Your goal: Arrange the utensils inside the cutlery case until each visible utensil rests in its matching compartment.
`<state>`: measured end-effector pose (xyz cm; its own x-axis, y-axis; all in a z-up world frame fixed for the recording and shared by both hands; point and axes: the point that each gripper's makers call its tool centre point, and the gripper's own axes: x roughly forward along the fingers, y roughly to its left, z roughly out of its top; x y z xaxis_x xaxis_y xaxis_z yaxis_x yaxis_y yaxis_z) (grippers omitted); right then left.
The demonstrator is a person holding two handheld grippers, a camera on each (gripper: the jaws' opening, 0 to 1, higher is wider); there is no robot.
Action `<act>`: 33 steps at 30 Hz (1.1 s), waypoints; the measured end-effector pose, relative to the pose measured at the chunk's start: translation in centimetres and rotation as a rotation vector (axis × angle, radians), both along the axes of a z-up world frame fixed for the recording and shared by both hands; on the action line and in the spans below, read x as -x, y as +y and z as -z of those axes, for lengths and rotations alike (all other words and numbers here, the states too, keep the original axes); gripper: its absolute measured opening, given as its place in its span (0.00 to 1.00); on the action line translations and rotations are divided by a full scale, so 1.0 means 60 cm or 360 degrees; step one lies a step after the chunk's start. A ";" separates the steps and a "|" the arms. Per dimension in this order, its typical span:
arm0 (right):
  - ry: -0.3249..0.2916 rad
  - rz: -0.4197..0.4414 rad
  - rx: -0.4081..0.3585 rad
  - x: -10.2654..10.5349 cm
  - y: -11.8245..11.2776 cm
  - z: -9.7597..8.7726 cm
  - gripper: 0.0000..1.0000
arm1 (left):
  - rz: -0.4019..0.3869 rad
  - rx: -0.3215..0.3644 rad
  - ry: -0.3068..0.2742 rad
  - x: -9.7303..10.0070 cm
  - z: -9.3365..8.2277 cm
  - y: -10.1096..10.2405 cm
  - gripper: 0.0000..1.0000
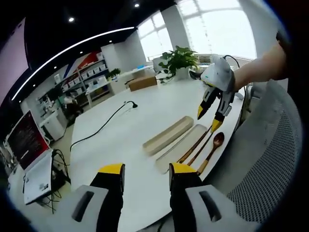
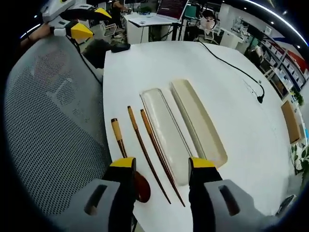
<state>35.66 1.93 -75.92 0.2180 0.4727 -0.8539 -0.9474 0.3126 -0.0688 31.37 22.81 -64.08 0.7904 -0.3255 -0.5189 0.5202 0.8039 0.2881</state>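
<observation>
In the right gripper view, the right hand-held gripper (image 2: 161, 166) hangs with its yellow-tipped jaws spread apart and nothing between them, directly over the near ends of the utensils. Closest to it on the white desk (image 2: 231, 96) lies the dark wooden spoon (image 2: 126, 159), its bowl just beside the left jaw and its yellow-banded handle running away from the gripper. Just to the right of the spoon lie two slim brown wooden chopsticks (image 2: 149, 150), side by side and nearly parallel, their long axes also running near to far. Right of them, touching or nearly so, is the open beige cutlery case tray (image 2: 164, 123), long and narrow, with nothing in it; its matching beige lid (image 2: 195, 118) lies alongside, farther right. All five pieces share roughly the same long axis, so every utensil sits outside the tray and to its left.

In the left gripper view, the left hand-held gripper (image 1: 145, 176) is likewise parted and holds nothing, and the whole set lies well beyond it, toward the far right. The right hand-held gripper is clearly the nearer one; as I judge it, the next move is a short drop onto a chopstick or the spoon, then a sideways carry rightward into the tray.
</observation>
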 end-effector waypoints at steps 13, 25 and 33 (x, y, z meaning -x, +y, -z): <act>0.0064 -0.0081 0.0050 0.010 0.011 0.017 0.36 | 0.0007 -0.0026 -0.0001 0.000 0.002 0.002 0.35; 0.0066 -0.0172 0.0102 0.013 0.027 0.030 0.34 | 0.0008 -0.0030 0.0005 0.000 0.003 0.002 0.35; 0.0079 -0.0206 0.0126 0.020 0.028 0.038 0.34 | 0.0008 -0.0034 0.0006 0.001 0.004 0.002 0.34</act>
<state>34.47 3.61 -78.21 0.1165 0.4249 -0.8977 -0.9822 0.1831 -0.0408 31.34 22.93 -64.29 0.7867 -0.3184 -0.5289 0.5255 0.7951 0.3029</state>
